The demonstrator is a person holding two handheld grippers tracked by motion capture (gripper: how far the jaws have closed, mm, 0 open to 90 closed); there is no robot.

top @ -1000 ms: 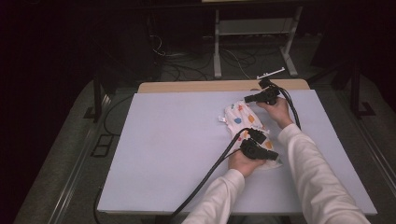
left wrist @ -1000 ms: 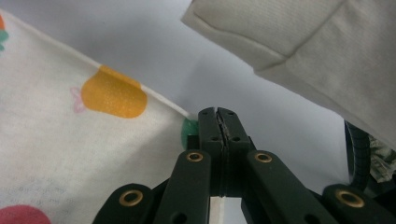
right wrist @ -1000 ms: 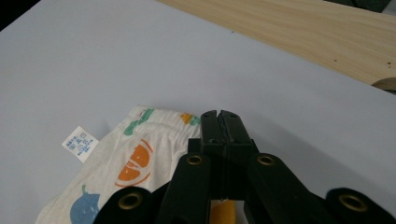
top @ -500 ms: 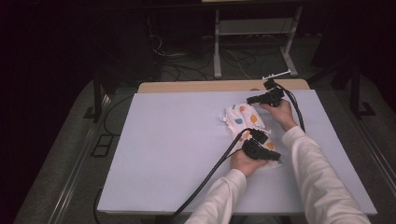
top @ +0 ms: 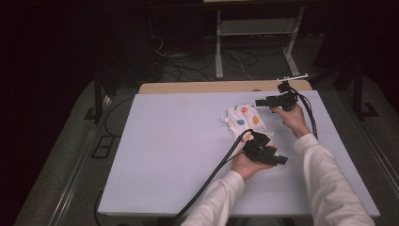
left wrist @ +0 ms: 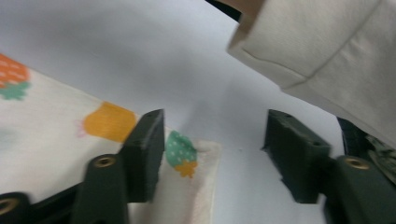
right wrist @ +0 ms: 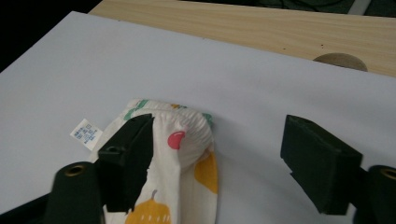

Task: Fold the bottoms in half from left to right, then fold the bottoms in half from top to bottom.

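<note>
White fruit-print cloth (top: 245, 121) lies right-centre on table (top: 179, 141). Right gripper (top: 263, 102) has lifted off, jaws wide, empty. Left gripper (top: 277, 160) stays at near corner, agape, empty; cloth partly hidden.

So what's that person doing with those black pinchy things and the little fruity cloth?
A person holds a gripper in each hand over a small fruit-print cloth on a white table. The left gripper is open at the cloth's near corner. The right gripper is open by its gathered far end. Neither is pinching it.
</note>
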